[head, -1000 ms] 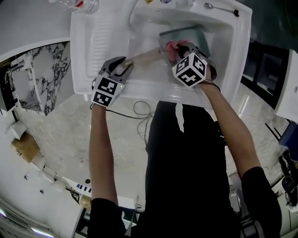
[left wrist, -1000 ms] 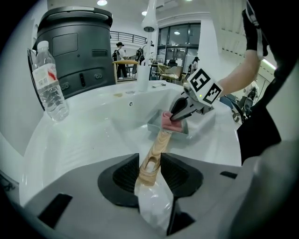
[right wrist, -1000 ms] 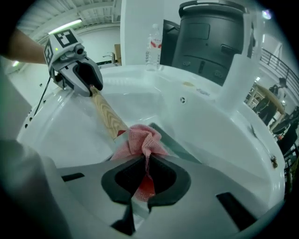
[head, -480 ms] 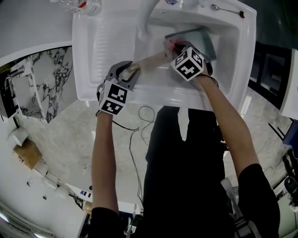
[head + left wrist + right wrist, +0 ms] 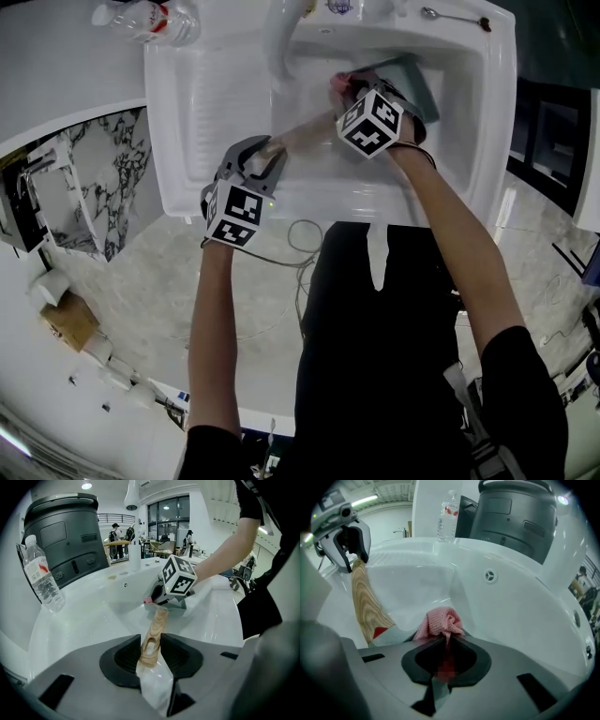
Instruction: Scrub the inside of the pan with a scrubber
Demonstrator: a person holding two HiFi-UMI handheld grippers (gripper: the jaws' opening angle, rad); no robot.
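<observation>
A grey-green pan [image 5: 412,80] lies in the white sink basin [image 5: 459,112]. Its wooden handle [image 5: 305,131] points toward the left gripper [image 5: 267,148]. The left gripper [image 5: 152,644] is shut on the end of that handle [image 5: 154,630]. The right gripper [image 5: 354,94] sits under its marker cube [image 5: 370,122], over the pan. It is shut on a pink mesh scrubber [image 5: 440,623], whose bunched end [image 5: 342,84] rests at the pan's left side. In the right gripper view, the handle [image 5: 365,604] runs back to the left gripper [image 5: 347,536] past the pan's rim [image 5: 393,634].
A faucet [image 5: 281,37] rises at the back of the sink. A spoon [image 5: 445,14] lies on the sink's far right rim. A water bottle [image 5: 141,14] lies beyond the ribbed drainboard [image 5: 206,94]. A dark bin [image 5: 65,536] stands behind the sink.
The right gripper has moved the scrubber toward the pan's left side. The pan and the left gripper on its handle have shifted slightly right in the sink.
</observation>
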